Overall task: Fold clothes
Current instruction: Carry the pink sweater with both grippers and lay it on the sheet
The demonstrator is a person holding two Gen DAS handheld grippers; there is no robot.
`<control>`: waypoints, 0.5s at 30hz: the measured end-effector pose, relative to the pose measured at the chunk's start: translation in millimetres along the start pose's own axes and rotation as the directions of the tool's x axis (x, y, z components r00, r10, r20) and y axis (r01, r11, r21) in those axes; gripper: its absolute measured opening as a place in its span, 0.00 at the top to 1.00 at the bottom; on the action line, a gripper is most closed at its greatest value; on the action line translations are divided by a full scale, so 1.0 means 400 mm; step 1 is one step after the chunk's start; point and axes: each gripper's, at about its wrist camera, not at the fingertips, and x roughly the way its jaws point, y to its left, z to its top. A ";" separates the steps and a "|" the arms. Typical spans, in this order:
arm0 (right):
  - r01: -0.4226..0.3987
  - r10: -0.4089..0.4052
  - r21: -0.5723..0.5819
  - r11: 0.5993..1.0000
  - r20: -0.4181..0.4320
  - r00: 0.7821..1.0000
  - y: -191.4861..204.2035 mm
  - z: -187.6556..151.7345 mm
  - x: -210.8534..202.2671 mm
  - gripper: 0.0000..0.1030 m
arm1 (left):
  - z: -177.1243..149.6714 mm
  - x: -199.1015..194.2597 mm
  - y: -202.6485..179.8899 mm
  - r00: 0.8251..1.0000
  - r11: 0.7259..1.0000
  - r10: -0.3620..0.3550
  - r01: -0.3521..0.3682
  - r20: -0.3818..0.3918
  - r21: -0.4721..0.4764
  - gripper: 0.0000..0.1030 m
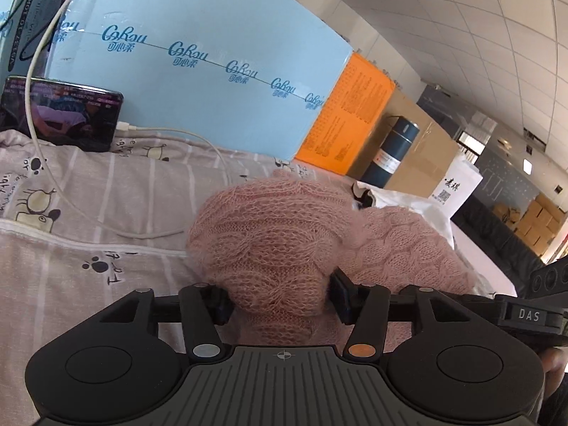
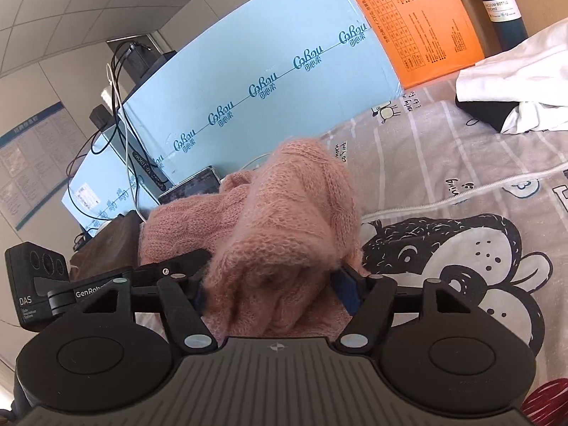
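A fuzzy pink knitted sweater (image 1: 269, 234) is bunched up over a grey cartoon-print bedsheet (image 1: 88, 191). My left gripper (image 1: 280, 298) is shut on a thick fold of the sweater and holds it raised. My right gripper (image 2: 273, 284) is shut on another fold of the same sweater (image 2: 284, 213). The fabric hides both grippers' fingertips. The right gripper's body (image 1: 532, 312) shows at the right edge of the left wrist view, and the left gripper's body (image 2: 39, 294) shows at the left of the right wrist view.
A phone (image 1: 60, 113) with a white cable (image 1: 170, 129) leans on a light blue box (image 1: 213, 53) at the back. An orange box (image 1: 351, 120) and a dark blue bottle (image 1: 390, 152) stand beside it. White and black clothes (image 2: 514, 88) lie on the sheet (image 2: 443, 163).
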 end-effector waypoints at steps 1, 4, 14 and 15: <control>0.001 -0.001 0.002 1.000 0.011 1.000 -0.006 -0.001 -0.006 0.32 | -0.003 -0.007 -0.010 0.999 0.999 0.041 -0.041 0.013 0.027 0.22; 0.008 -0.008 0.012 1.000 0.048 0.999 -0.022 0.006 -0.038 0.24 | -0.005 -0.035 -0.037 0.991 0.989 0.113 -0.118 0.066 0.086 0.14; -0.196 0.186 0.084 0.977 0.112 0.976 -0.045 0.036 -0.077 0.20 | -0.061 -0.150 -0.193 0.966 0.925 -0.044 -0.057 0.254 0.376 0.07; -0.249 0.239 0.094 0.964 0.099 0.966 -0.041 0.040 -0.071 0.20 | -0.074 -0.144 -0.208 0.971 0.910 -0.078 -0.023 0.224 0.415 0.07</control>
